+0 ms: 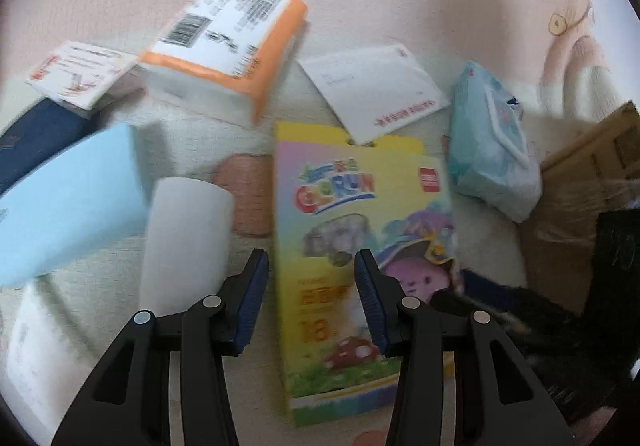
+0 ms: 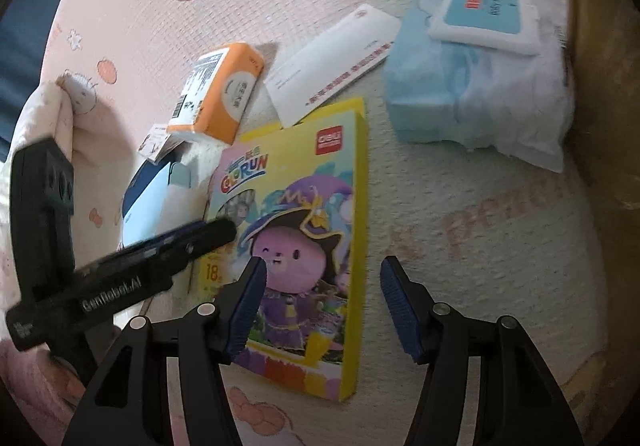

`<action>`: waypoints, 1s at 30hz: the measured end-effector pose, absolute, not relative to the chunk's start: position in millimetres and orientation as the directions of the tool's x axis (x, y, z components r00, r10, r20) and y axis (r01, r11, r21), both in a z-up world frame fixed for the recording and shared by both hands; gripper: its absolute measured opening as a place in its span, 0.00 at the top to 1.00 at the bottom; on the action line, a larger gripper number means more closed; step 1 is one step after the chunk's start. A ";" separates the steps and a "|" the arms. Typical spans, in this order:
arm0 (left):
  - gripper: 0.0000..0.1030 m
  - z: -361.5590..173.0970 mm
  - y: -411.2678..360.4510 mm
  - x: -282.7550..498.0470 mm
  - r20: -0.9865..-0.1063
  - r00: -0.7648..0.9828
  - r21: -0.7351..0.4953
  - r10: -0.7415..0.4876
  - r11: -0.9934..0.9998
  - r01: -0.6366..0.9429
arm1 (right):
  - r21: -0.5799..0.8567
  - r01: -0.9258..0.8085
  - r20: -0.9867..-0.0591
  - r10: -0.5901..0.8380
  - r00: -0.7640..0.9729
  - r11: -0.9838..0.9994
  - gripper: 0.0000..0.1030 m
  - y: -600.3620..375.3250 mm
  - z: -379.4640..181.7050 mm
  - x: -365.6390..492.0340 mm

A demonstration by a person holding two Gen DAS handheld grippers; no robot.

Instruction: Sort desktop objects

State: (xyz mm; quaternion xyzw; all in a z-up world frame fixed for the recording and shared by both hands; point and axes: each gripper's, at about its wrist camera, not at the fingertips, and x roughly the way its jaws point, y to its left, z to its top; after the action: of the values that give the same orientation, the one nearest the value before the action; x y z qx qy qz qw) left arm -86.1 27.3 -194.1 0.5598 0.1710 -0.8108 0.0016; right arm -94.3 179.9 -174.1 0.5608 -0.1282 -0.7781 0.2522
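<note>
A yellow Colorun crayon box [image 1: 352, 214] lies flat on the pink and cream patterned cloth [image 1: 400, 6]. My left gripper [image 1: 312, 278] hovers open above the box's left edge, one finger off the box and the other over it. In the right wrist view the same crayon box [image 2: 304, 206] lies below my right gripper [image 2: 322, 278], which is open and straddles the box's right edge. Neither gripper's pads press on anything. The left gripper's black body [image 2: 160, 250] reaches in from the left, over the box's left side.
Around the box lie an orange tissue pack [image 1: 228, 46], a white envelope [image 1: 376, 90], a blue wet-wipes pack [image 1: 492, 150], a light blue box [image 1: 68, 198], a white roll [image 1: 184, 238] and a small card pack [image 1: 80, 70]. A cardboard box [image 1: 592, 174] stands at the right.
</note>
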 end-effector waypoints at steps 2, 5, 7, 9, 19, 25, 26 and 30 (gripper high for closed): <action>0.52 -194.5 29.2 -86.7 -0.910 -0.371 -0.268 0.184 -0.945 0.188 | 0.475 0.260 -0.811 -0.533 -0.242 -0.841 0.50 176.6 -174.4 -94.9; 0.53 -194.3 27.2 -83.0 -0.904 -0.379 -0.282 0.199 -0.943 0.176 | 0.473 0.260 -0.816 -0.530 -0.233 -0.842 0.51 174.6 -176.2 -98.4; 0.53 -193.9 24.4 -82.0 -0.899 -0.378 -0.301 0.220 -0.939 0.168 | 0.483 0.255 -0.812 -0.537 -0.227 -0.838 0.52 176.6 -177.4 -99.4; 0.53 -192.2 21.3 -80.6 -0.896 -0.377 -0.318 0.236 -0.932 0.173 | 0.479 0.250 -0.816 -0.532 -0.226 -0.841 0.58 178.6 -177.9 -99.7; 0.70 -163.4 -9.1 -71.9 -0.850 -0.432 -0.445 0.300 -0.848 0.288 | 0.492 0.248 -0.799 -0.546 -0.252 -0.834 0.64 179.7 -160.8 -95.1; 0.70 -139.0 -24.8 -52.1 -0.852 -0.440 -0.437 0.284 -0.849 0.297 | 0.535 0.294 -0.755 -0.604 -0.253 -0.792 0.64 166.9 -145.3 -95.7; 0.70 -137.7 -30.4 -46.2 -0.852 -0.436 -0.444 0.288 -0.839 0.314 | 0.548 0.304 -0.747 -0.619 -0.241 -0.780 0.64 162.6 -144.9 -96.3; 0.70 -139.7 -39.9 -28.2 -0.875 -0.407 -0.414 0.261 -0.840 0.351 | 0.556 0.354 -0.743 -0.641 -0.194 -0.752 0.64 140.4 -150.0 -96.8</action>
State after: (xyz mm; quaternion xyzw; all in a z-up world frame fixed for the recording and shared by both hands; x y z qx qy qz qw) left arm -28.2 -39.9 -139.7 0.5439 0.2816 -0.7900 0.0285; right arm -96.8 140.4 -150.0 0.5445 -0.1316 -0.7613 0.3266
